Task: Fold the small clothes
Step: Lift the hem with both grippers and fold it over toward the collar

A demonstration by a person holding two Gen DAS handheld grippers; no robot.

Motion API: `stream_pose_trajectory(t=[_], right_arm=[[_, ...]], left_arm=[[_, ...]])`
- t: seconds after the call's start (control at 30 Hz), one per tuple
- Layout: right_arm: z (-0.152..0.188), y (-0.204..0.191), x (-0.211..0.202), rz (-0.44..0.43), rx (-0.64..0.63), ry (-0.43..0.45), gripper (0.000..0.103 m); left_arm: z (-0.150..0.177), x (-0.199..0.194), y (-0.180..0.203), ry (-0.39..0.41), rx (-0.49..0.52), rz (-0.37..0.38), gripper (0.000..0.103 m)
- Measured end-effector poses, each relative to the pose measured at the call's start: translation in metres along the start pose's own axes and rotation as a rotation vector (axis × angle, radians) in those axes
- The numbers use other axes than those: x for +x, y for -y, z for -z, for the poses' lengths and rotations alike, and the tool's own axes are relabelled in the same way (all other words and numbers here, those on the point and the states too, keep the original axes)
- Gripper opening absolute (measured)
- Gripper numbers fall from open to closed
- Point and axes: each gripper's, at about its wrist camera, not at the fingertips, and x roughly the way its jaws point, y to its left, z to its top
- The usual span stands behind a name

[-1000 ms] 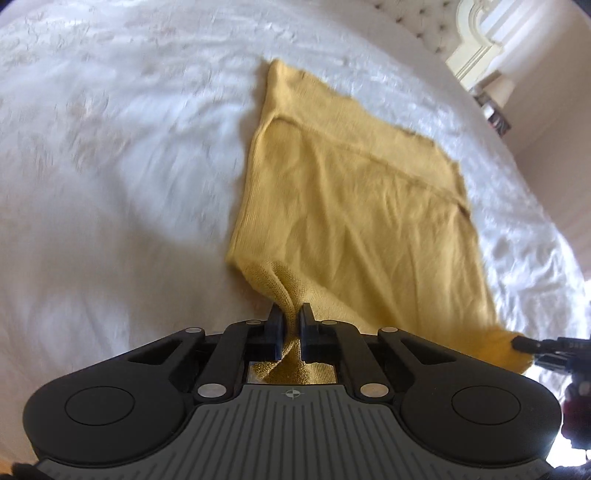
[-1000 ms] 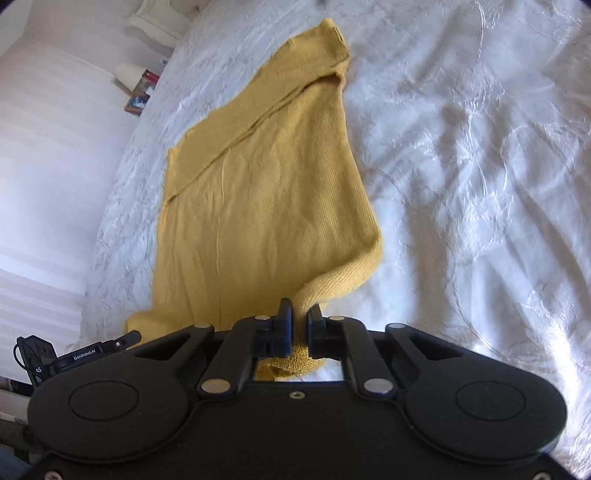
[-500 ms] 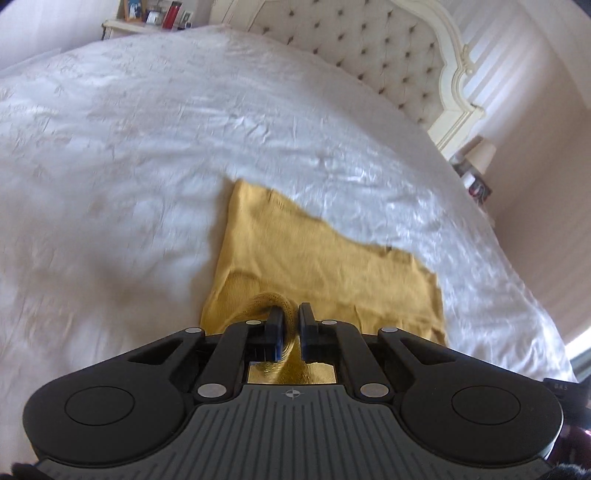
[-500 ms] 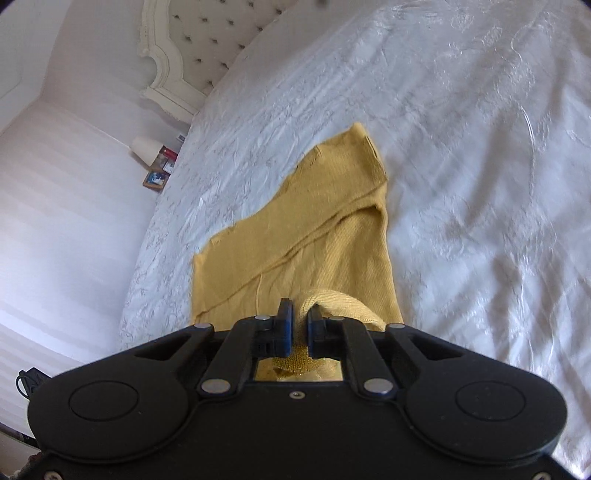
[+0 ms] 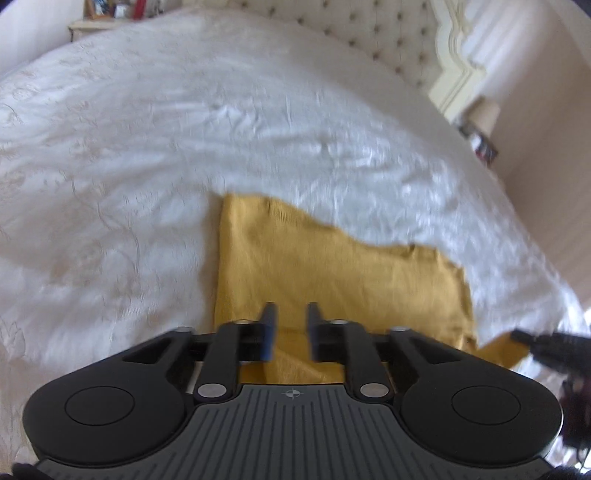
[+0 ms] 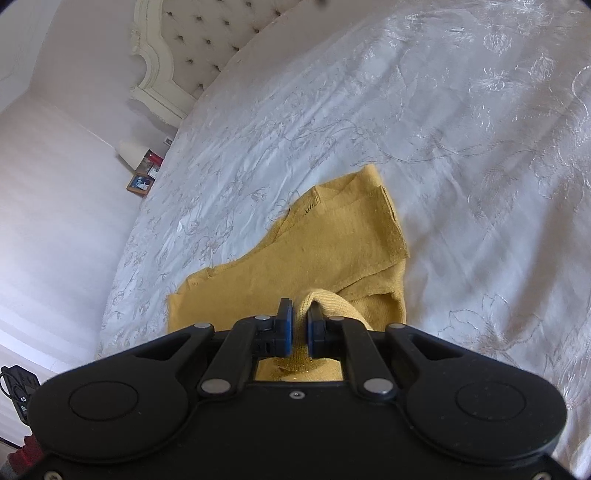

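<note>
A mustard-yellow knitted garment (image 5: 332, 273) lies folded over on the white bedspread (image 5: 184, 129). In the left wrist view my left gripper (image 5: 290, 314) hovers over the garment's near edge, its jaws opening, with nothing pinched between the pads. The right gripper's black tip (image 5: 532, 341) shows at the right edge, at a yellow corner. In the right wrist view my right gripper (image 6: 299, 314) is shut on a rolled hem of the yellow garment (image 6: 325, 243), which loops up between the blue pads (image 6: 287, 325).
A tufted cream headboard (image 5: 388, 40) stands at the far end of the bed. A bedside stand with a lamp (image 6: 131, 149) and picture frames sits beside it. Another shelf with small items (image 5: 110, 9) is at the far left. The embroidered bedspread (image 6: 480, 147) spreads wide around the garment.
Both grippers carried the garment's near edge toward the headboard, folding it over itself. The left gripper's jaws have parted and let the fabric go. The right gripper still pinches the hem.
</note>
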Motion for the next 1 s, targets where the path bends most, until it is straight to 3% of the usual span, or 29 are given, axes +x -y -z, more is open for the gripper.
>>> stream_pose_trajectory(t=[0.27, 0.57, 0.63, 0.67, 0.7, 0.83, 1.0], right_arm=[[0.016, 0.007, 0.005, 0.011, 0.048, -0.033, 0.016], [0.02, 0.013, 0.001, 0.024, 0.066, -0.035, 0.016], [0.021, 0.015, 0.0, 0.027, 0.067, -0.036, 0.016], [0.022, 0.016, -0.001, 0.028, 0.069, -0.035, 0.016], [0.023, 0.017, -0.002, 0.029, 0.072, -0.035, 0.016], [0.028, 0.019, -0.008, 0.031, 0.082, -0.03, 0.016], [0.021, 0.019, -0.021, 0.012, 0.1, 0.017, 0.016]], left_arm=[[0.027, 0.027, 0.01, -0.121, -0.065, 0.022, 0.056], [0.017, 0.065, 0.012, -0.197, -0.15, -0.093, 0.059], [0.017, 0.072, 0.012, -0.242, -0.148, -0.098, 0.049], [0.019, 0.073, 0.011, -0.25, -0.154, -0.1, 0.02], [0.02, 0.071, 0.01, -0.241, -0.161, -0.111, 0.005], [0.021, 0.049, 0.007, -0.154, -0.207, -0.06, 0.005], [-0.001, 0.008, 0.005, -0.001, -0.272, 0.007, 0.005]])
